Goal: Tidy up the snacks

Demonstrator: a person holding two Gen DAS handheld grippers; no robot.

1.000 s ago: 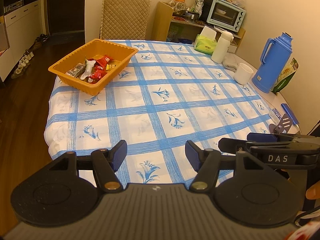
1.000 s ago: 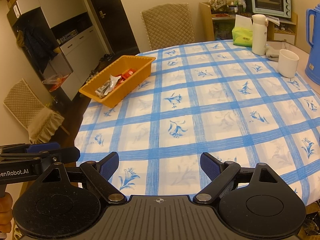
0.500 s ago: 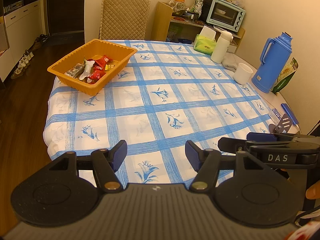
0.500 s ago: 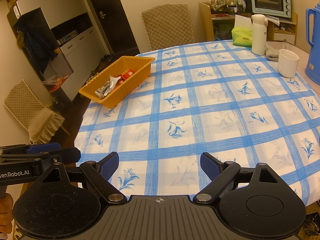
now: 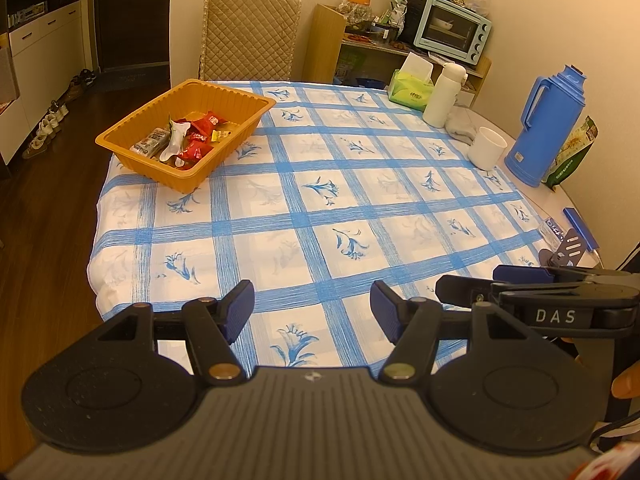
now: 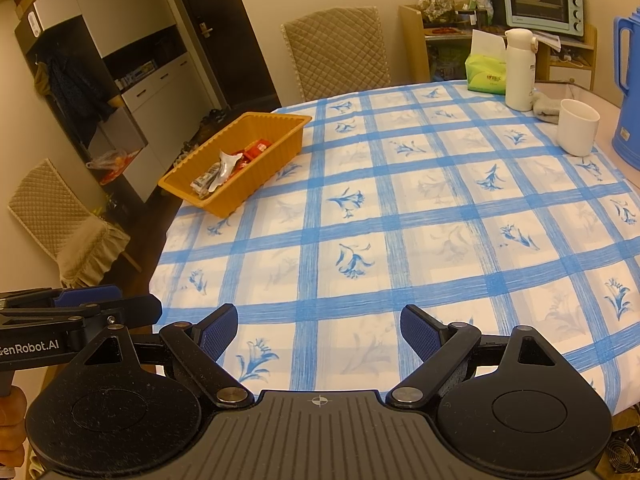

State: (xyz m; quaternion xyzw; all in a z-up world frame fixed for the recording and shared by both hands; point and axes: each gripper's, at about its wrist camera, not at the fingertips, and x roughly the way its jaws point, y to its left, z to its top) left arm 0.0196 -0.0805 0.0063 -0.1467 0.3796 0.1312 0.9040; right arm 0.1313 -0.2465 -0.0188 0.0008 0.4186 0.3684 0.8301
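Observation:
An orange plastic tray (image 5: pixel 224 98) (image 6: pixel 276 148) stands at the far left of the round table with its blue-checked cloth (image 5: pixel 320 208) (image 6: pixel 400 208). Inside it lie several wrapped snacks (image 5: pixel 192 138) (image 6: pixel 230 168), red, yellow and silver. My left gripper (image 5: pixel 312 310) hovers over the table's near edge, open, nothing between its blue pads. My right gripper (image 6: pixel 319 330) is beside it, also open and empty, seen from the side in the left wrist view (image 5: pixel 468 286). Both are far from the tray.
At the far right stand a white mug (image 5: pixel 487 148) (image 6: pixel 577 127), a white flask (image 5: pixel 442 94) (image 6: pixel 520 68), a tissue pack (image 5: pixel 410 92) (image 6: pixel 486 74) and a blue thermos (image 5: pixel 548 128). A green bag (image 5: pixel 572 152) leans by the wall. A quilted chair (image 5: pixel 248 36) (image 6: pixel 336 52) stands behind the table.

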